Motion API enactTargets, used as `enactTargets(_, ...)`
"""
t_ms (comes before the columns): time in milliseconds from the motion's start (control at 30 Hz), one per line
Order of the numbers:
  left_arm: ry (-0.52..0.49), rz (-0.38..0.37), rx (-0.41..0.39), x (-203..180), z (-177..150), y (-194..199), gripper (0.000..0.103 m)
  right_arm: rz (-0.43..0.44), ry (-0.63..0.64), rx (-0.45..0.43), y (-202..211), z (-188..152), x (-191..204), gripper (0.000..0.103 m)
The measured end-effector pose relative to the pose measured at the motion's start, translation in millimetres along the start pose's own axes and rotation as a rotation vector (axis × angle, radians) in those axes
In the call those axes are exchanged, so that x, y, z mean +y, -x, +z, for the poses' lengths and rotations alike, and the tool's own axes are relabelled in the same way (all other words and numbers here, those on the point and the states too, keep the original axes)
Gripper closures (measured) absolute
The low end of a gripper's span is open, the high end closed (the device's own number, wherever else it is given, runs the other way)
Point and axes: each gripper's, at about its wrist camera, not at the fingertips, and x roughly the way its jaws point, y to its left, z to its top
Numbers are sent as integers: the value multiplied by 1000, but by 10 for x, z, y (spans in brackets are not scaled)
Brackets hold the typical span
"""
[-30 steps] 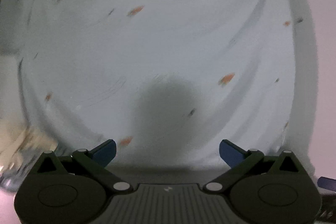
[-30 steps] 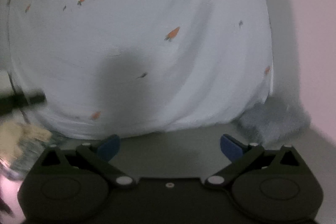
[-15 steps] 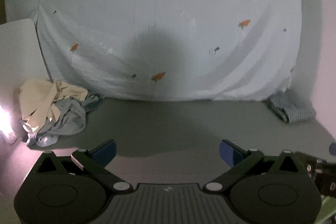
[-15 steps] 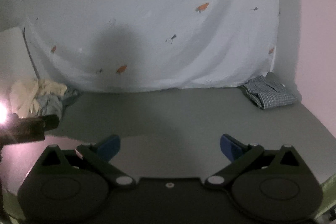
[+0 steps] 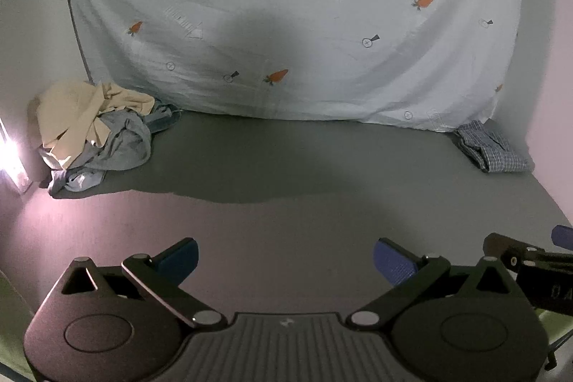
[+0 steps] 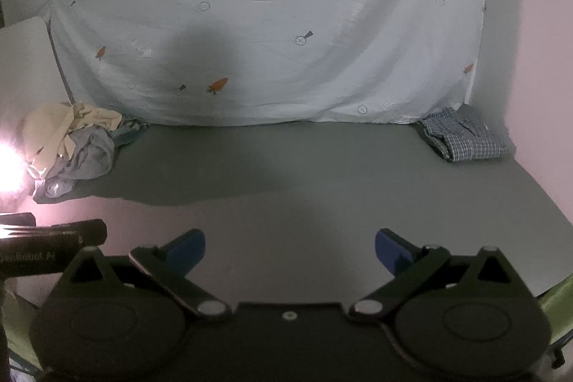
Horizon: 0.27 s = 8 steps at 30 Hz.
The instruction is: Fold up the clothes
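Left gripper (image 5: 284,258), black linkage arms with blue pads: jaws spread wide, nothing between them, held above the near part of the grey tabletop (image 5: 286,203). Its black body edges into the right wrist view low on the left.

Right gripper (image 6: 290,247), same build: jaws likewise spread wide and empty, over the same near stretch of table. Part of it shows at the low right of the left wrist view.

Grey tabletop: bare ahead of both pairs of jaws; a dark shadow band crosses its middle.

Crumpled heap of loose clothes (image 5: 93,127) (image 6: 71,145), cream fabric on top, grey-blue pieces beneath: far ahead and to the left of both jaws, at the table's back left corner, well apart from either gripper.

Small folded blue-and-white checked garment (image 5: 492,147) (image 6: 463,138): far ahead and to the right of the jaws, at the back right corner, just beside the lower edge of the backdrop.

Pale blue hanging sheet printed with orange carrots (image 5: 286,24) (image 6: 268,24): straight ahead beyond the table's far edge, filling the background, with a soft shadow near its centre.

Bright light glare (image 6: 7,163): far left edge.
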Motion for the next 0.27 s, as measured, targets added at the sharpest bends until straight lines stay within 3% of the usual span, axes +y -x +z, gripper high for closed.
enactTargets(267,7,-1,-21,63,-9,66,0,-3,13,-4,49,-24,74,0)
